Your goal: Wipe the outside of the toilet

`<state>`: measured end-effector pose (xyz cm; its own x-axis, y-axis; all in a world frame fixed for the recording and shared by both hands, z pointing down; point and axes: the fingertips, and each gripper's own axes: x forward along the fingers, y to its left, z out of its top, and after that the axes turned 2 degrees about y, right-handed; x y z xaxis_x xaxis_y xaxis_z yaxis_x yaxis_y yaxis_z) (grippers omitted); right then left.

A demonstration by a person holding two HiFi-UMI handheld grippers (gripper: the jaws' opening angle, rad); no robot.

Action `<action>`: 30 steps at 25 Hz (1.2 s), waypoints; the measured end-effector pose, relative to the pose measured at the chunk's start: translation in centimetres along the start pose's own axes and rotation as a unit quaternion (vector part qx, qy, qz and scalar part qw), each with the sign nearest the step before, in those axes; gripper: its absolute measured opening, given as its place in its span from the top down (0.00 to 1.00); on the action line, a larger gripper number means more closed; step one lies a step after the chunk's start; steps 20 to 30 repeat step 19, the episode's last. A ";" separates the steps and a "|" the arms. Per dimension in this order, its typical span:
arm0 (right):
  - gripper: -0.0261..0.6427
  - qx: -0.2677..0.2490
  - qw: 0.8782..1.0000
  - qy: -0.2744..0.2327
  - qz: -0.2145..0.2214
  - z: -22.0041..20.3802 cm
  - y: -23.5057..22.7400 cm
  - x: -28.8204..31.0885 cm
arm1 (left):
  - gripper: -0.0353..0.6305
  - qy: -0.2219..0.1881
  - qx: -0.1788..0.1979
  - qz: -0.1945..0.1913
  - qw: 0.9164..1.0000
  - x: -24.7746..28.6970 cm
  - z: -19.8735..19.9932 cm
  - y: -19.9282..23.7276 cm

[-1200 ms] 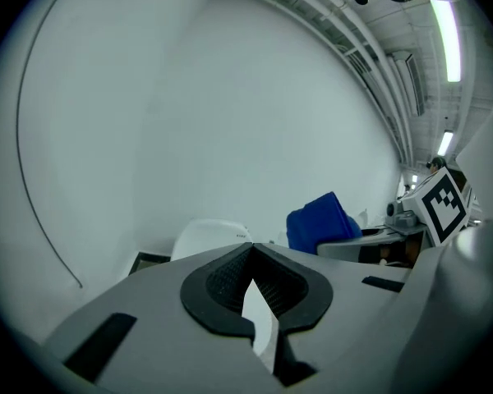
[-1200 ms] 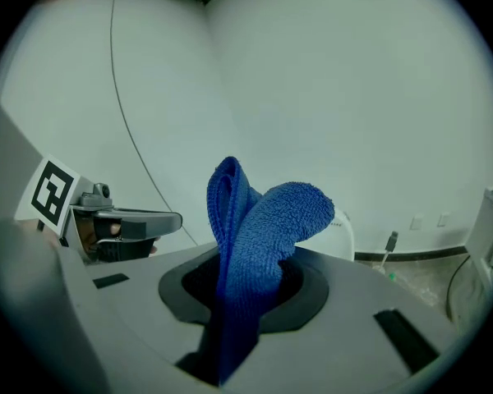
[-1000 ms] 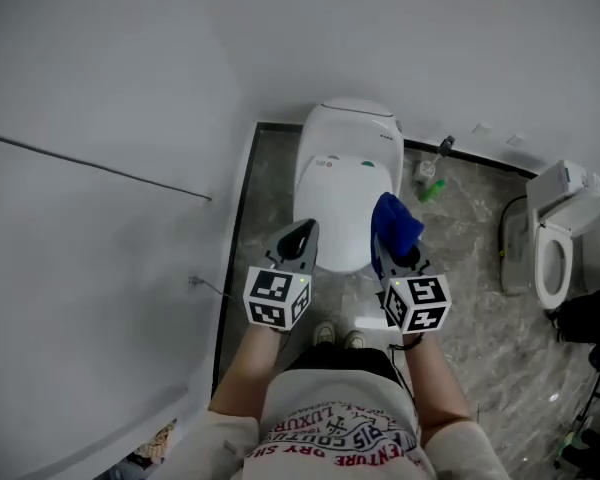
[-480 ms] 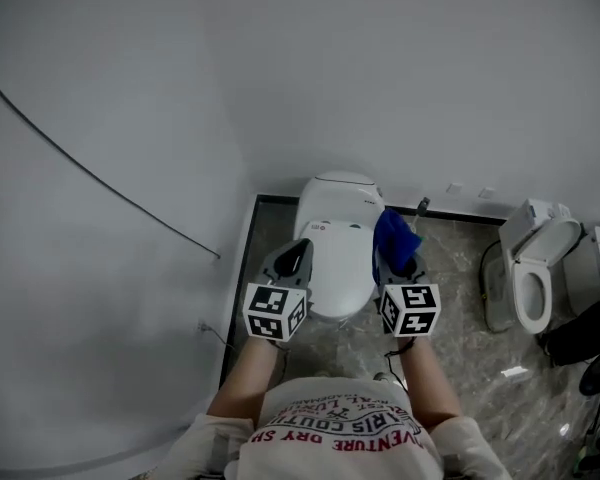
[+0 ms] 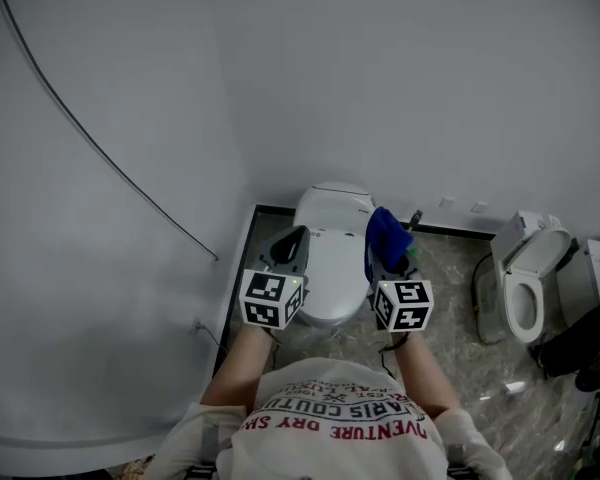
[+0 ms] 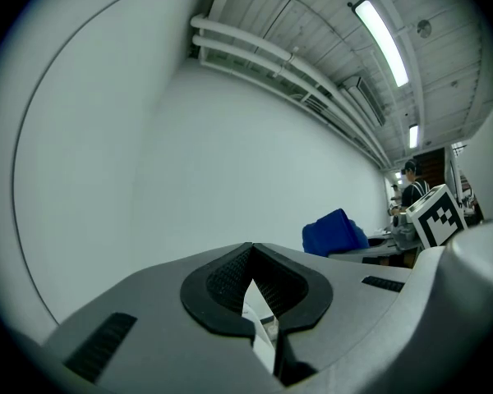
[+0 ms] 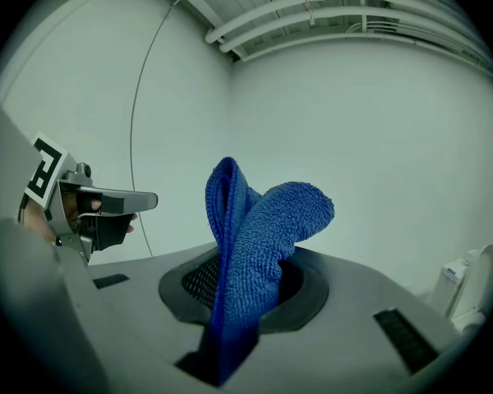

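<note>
pulled back higher, the right gripper (image 5: pixel 392 260) pinched the blue cloth (image 5: pixel 384 230) over the toilet (image 5: pixel 332 268) just below and ahead; left gripper (image 5: pixel 292 243) pressed together, empty.

We seem to be in a mock bathroom inside a larger hall. A white toilet (image 5: pixel 332 253) stands against a plain white wall (image 5: pixel 380 88) on a marbled grey floor (image 5: pixel 450 298), with a second toilet (image 5: pixel 525 288) nearby. Exposed pipes (image 6: pixel 287 56) and a strip light (image 6: pixel 382 31) run overhead.
</note>
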<state>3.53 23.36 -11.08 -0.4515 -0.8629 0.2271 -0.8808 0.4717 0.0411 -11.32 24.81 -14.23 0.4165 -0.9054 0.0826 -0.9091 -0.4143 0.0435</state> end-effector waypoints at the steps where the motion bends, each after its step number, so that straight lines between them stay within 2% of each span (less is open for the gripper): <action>1: 0.85 0.000 1.000 0.001 -0.001 -0.1 0.0 -0.2 | 0.94 0.000 0.003 -0.002 1.000 -0.2 0.0 -0.3; 11: 0.85 -0.001 1.000 0.006 -0.002 -0.9 -0.9 -2.6 | 0.94 0.009 0.009 -0.011 1.000 -1.1 -0.6 -2.8; 19: 0.85 0.040 0.999 0.019 -0.011 -3.0 -1.4 -3.5 | 0.94 0.016 0.004 -0.019 1.000 -1.6 -1.9 -3.7; 30: 0.85 0.040 0.999 0.019 -0.011 -3.0 -1.4 -3.5 | 0.94 0.016 0.004 -0.019 1.000 -1.6 -1.9 -3.7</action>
